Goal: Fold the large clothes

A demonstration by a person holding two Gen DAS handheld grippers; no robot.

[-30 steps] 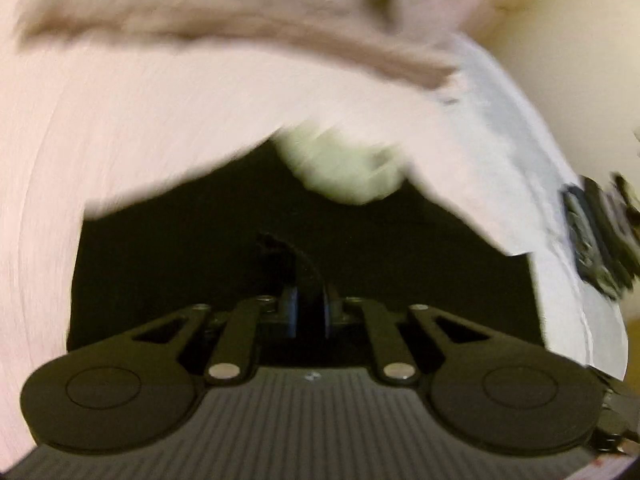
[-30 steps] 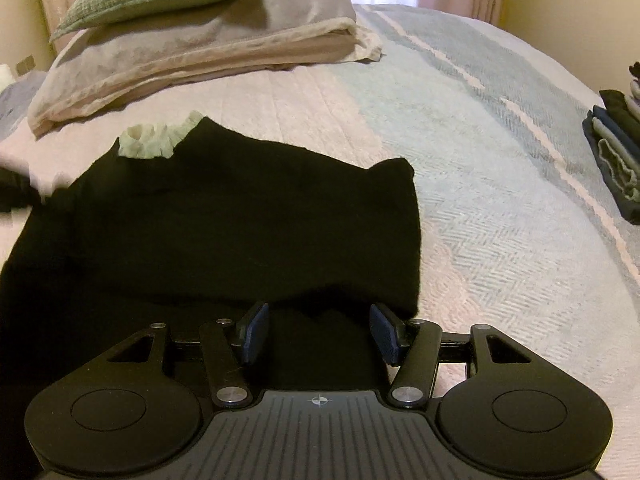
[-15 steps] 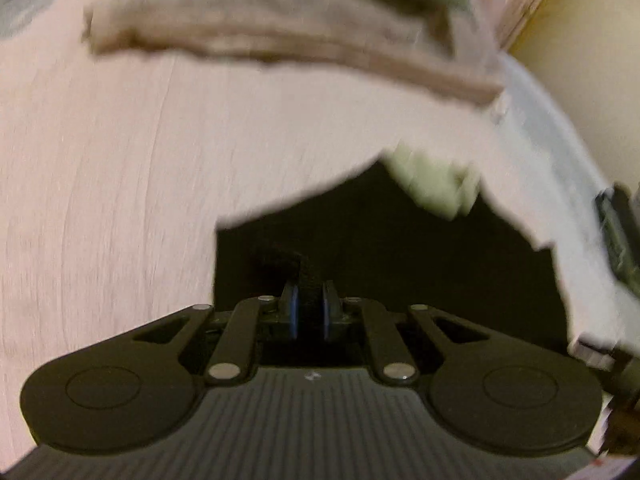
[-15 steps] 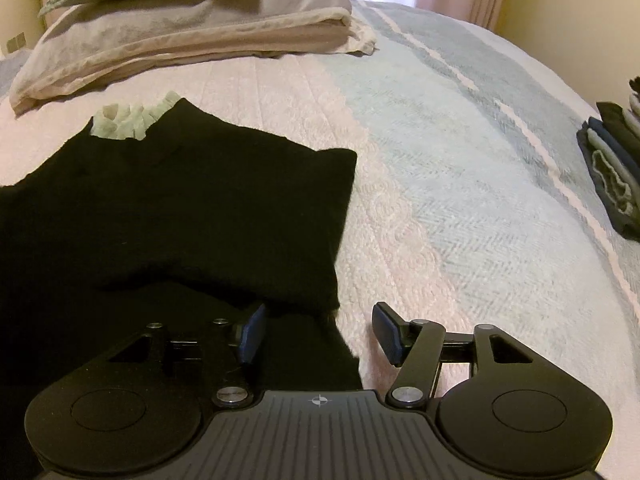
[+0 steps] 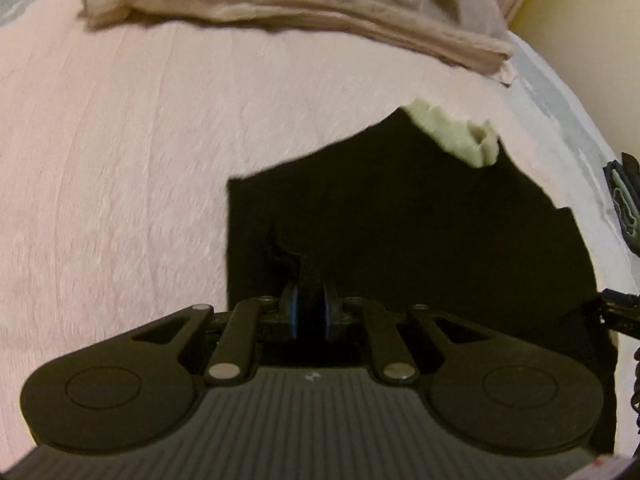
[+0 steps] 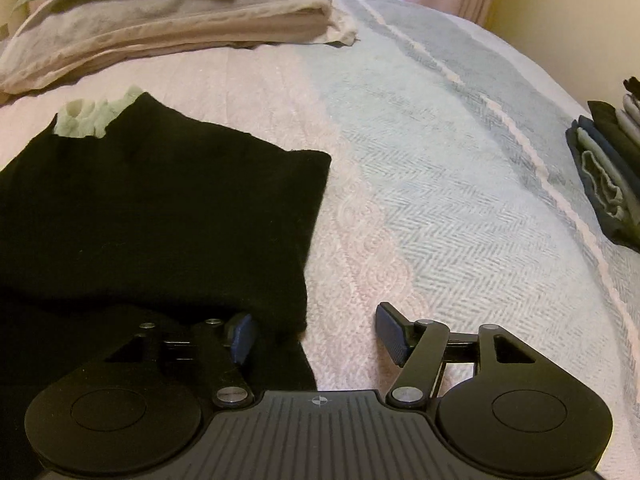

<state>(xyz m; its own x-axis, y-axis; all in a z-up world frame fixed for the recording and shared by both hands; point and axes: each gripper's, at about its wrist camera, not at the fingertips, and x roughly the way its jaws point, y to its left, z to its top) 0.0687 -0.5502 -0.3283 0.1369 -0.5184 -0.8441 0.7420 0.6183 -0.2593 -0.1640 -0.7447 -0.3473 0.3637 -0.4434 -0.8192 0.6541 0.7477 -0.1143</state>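
Black garment (image 6: 160, 216) lies flat on the bed (image 6: 440, 200), on the pink side of the bedspread, its right edge near where the pink meets the blue-grey stripes. Pale green ruffled collar (image 6: 86, 118) sits at the far end, pointing toward the pillows (image 6: 168, 28) at the head of the bed.

Left gripper (image 5: 310, 318): fingers closed on a raised pinch of the garment's black fabric, near its left edge. The fold stands up between the blue pads.

Right gripper (image 6: 316, 334): fingers wide apart, holding nothing. Left finger (image 6: 242, 336) sits over the garment's near right corner; right finger (image 6: 392, 334) is over bare bedspread. Cannot tell if either touches the surface.

Stack of folded clothes (image 6: 612, 176) sits at the right edge of the bed, well apart from the garment. The same stack (image 5: 624, 204) shows in the left wrist view, at far right.
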